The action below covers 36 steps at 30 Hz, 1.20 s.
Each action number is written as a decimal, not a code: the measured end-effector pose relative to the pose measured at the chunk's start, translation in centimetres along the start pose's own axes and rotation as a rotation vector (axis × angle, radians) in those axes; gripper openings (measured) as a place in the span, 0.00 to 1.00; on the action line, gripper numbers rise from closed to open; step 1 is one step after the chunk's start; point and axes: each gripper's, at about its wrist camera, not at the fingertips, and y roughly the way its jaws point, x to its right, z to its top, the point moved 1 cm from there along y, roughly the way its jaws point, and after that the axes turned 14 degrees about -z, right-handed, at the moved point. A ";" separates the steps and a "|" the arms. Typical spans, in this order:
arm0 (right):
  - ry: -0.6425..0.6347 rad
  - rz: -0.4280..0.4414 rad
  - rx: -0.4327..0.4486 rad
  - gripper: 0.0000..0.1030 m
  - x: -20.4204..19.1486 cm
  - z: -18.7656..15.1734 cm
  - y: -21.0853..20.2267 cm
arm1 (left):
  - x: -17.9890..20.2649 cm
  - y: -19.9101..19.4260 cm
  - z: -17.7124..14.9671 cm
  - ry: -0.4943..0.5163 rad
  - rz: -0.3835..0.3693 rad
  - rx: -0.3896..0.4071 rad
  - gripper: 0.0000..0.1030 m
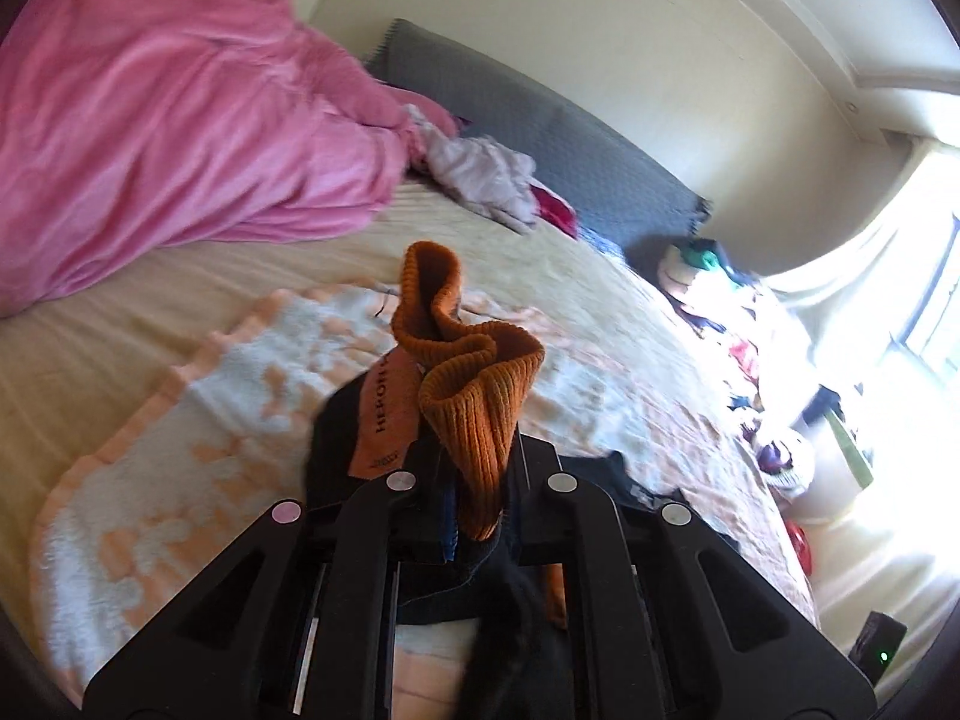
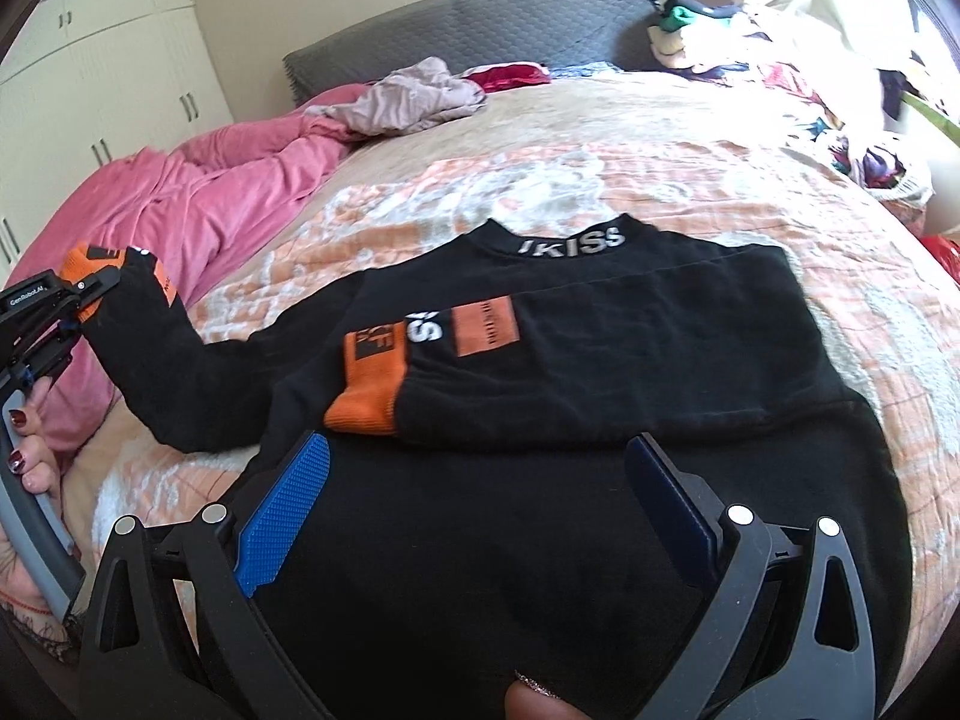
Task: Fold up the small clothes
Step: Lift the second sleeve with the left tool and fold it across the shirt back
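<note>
Black linkage arms fill the bottom of the left wrist view, where the left gripper point(image 1: 474, 480) is seen clamped shut on the ribbed orange cuff point(image 1: 468, 372) of a sleeve, the knit bunched in soft folds above the jaws. Only the right wrist view shows the whole black sweatshirt point(image 2: 600, 324) spread flat on the fleecy peach-and-white blanket point(image 2: 480, 180), with that sleeve lifted off to the left by the left gripper point(image 2: 72, 294) and a hand point(image 2: 30, 450) on its curved grey handle. The right gripper point(image 2: 480, 504) is seen with jaws wide apart over the hem, its studded blue pads point(image 2: 288, 510) holding nothing. A crumpled pink duvet point(image 1: 168, 132), a pale garment point(image 1: 480, 174) and a quilted grey headboard point(image 1: 540, 126) are seen beyond.
</note>
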 end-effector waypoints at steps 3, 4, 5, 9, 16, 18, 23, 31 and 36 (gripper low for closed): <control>0.032 -0.017 0.004 0.95 1.4 0.1 -0.3 | 2.0 1.8 -0.7 0.038 -0.056 -0.040 0.04; 0.042 -0.024 0.006 0.95 1.8 0.0 -0.3 | 2.4 2.2 -1.0 0.050 -0.068 -0.048 0.04; 0.054 -0.031 0.008 0.95 2.3 0.0 -0.4 | 2.9 2.5 -1.4 0.064 -0.079 -0.054 0.04; 0.127 -0.048 0.002 0.95 4.1 -0.5 -0.3 | 3.6 4.0 -3.4 0.125 -0.098 -0.100 0.04; 0.286 -0.123 -0.041 0.95 7.9 -1.4 0.5 | 5.3 6.6 -6.8 0.174 -0.181 -0.228 0.04; 0.306 -0.140 -0.037 0.95 8.7 -1.5 0.5 | 5.6 7.2 -7.8 0.186 -0.186 -0.255 0.04; 0.346 -0.145 -0.035 0.95 10.2 -1.8 0.3 | 5.4 8.4 -9.0 0.183 -0.202 -0.313 0.04; 0.379 -0.134 -0.041 0.95 10.8 -2.0 0.4 | 6.0 9.4 -10.7 0.198 -0.236 -0.391 0.09; 0.389 -0.122 -0.058 0.95 10.6 -2.2 0.9 | 6.2 9.6 -11.0 0.184 -0.288 -0.437 0.42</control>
